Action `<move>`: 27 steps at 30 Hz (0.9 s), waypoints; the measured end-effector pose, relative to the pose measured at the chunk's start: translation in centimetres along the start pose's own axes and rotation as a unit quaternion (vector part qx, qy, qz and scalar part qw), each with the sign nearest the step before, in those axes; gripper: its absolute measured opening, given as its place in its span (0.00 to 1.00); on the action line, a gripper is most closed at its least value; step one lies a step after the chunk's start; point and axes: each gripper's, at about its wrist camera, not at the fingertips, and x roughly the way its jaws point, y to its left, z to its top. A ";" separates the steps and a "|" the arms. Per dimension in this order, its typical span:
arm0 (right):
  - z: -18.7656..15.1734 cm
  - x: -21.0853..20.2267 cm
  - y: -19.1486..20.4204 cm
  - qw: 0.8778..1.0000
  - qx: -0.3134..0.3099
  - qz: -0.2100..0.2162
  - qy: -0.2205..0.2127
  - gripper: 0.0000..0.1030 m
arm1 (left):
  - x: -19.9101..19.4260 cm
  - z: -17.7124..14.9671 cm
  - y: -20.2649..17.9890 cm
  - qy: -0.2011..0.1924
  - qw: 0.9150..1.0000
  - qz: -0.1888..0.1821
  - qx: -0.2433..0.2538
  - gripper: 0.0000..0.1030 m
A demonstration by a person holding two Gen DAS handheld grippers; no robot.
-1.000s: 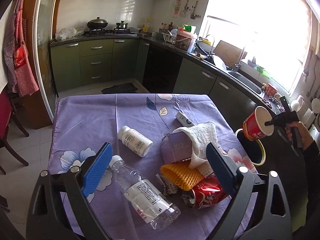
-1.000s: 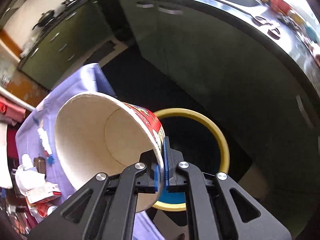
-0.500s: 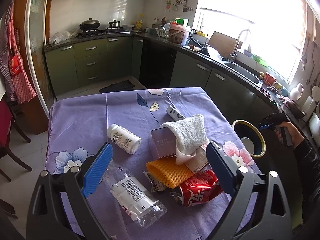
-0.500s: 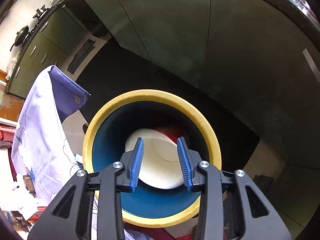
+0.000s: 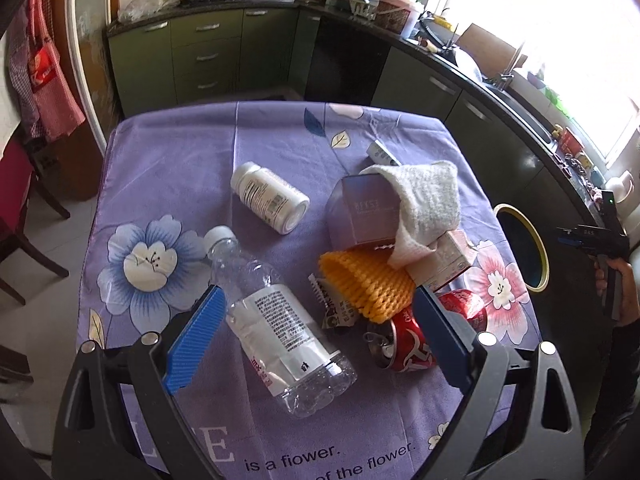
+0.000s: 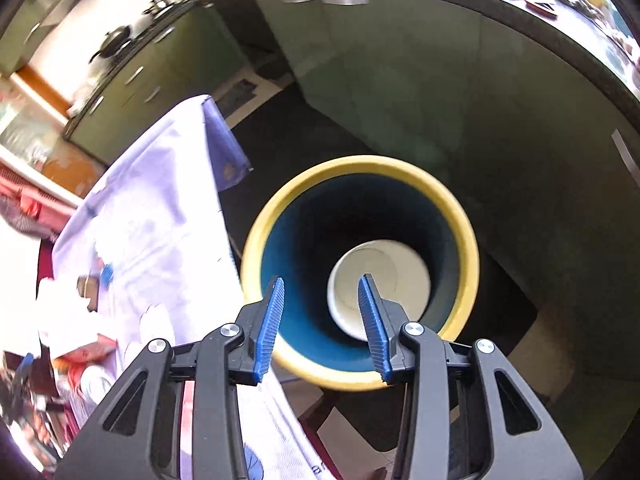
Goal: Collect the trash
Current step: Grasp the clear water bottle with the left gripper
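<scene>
The left gripper (image 5: 316, 336) hangs over the near part of the worktop (image 5: 180, 160), which carries a purple cloth with flowers, and its blue fingers (image 5: 192, 340) are spread wide with nothing between them. Below them lies a clear plastic bottle (image 5: 276, 320) on its side, with its white cap toward the far left. To the right of it a crushed red can (image 5: 416, 336) lies partly behind the right finger, and a yellow foam net (image 5: 364, 280) rests just beside the can, touching a small dark wrapper (image 5: 332, 304). Farther back stands a purple box (image 5: 360, 212) with a white cloth (image 5: 424, 204) draped over its right side and over a pale pink box (image 5: 448, 256). A white pill bottle (image 5: 268, 198) lies on its side, apart from this heap, and a small white tube (image 5: 382, 154) lies behind the cloth. Next to the right edge of the worktop, lower down, stands the trash bin (image 5: 536, 248) with a yellow rim and a dark blue inside. The right gripper (image 6: 320, 316) hovers directly above this bin (image 6: 460, 224), looking down into it, and its fingers (image 6: 272, 320) are also apart and hold nothing. At the bottom of the bin lies a white paper cup (image 6: 384, 276); it seems to stand with the mouth up, but the view is a little blurred, so this is not sure. In the left wrist view the right gripper (image 5: 588, 236) shows at the right edge, held in the person's hand (image 5: 616, 284) just beyond the bin.
</scene>
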 end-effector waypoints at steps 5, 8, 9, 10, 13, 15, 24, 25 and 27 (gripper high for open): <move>-1.6 -1.2 1.0 1.000 -0.023 0.016 0.001 0.40 | 3.3 -0.6 1.5 0.083 0.996 0.009 -0.041 0.87; -1.7 -0.7 1.7 0.999 -0.034 0.020 0.001 0.42 | 5.0 -1.0 2.2 0.124 0.991 0.015 -0.057 0.87; -1.9 -0.7 1.9 0.999 -0.035 0.022 0.001 0.43 | 5.4 -1.1 2.4 0.134 0.989 0.017 -0.062 0.87; -1.9 -0.6 2.0 0.999 -0.038 0.023 0.001 0.43 | 5.9 -1.2 2.7 0.147 0.987 0.016 -0.069 0.87; -2.3 -0.8 2.0 0.999 -0.044 0.026 0.000 0.44 | 7.1 -1.3 3.6 0.181 0.978 0.009 -0.099 0.86; -2.4 -0.8 2.1 0.998 -0.048 0.028 0.000 0.44 | 7.9 -1.2 4.1 0.198 0.974 0.011 -0.113 0.85; -1.3 1.6 3.0 0.998 -0.053 0.024 0.011 0.44 | 10.3 -0.5 5.3 0.235 0.965 0.027 -0.113 0.61; -1.3 1.7 3.1 0.998 -0.054 0.024 0.012 0.44 | 10.5 -0.5 5.5 0.238 0.965 0.028 -0.109 0.57; -1.3 2.0 3.5 0.998 -0.057 0.026 0.014 0.44 | 10.3 -0.6 5.5 0.235 0.966 0.028 -0.100 0.56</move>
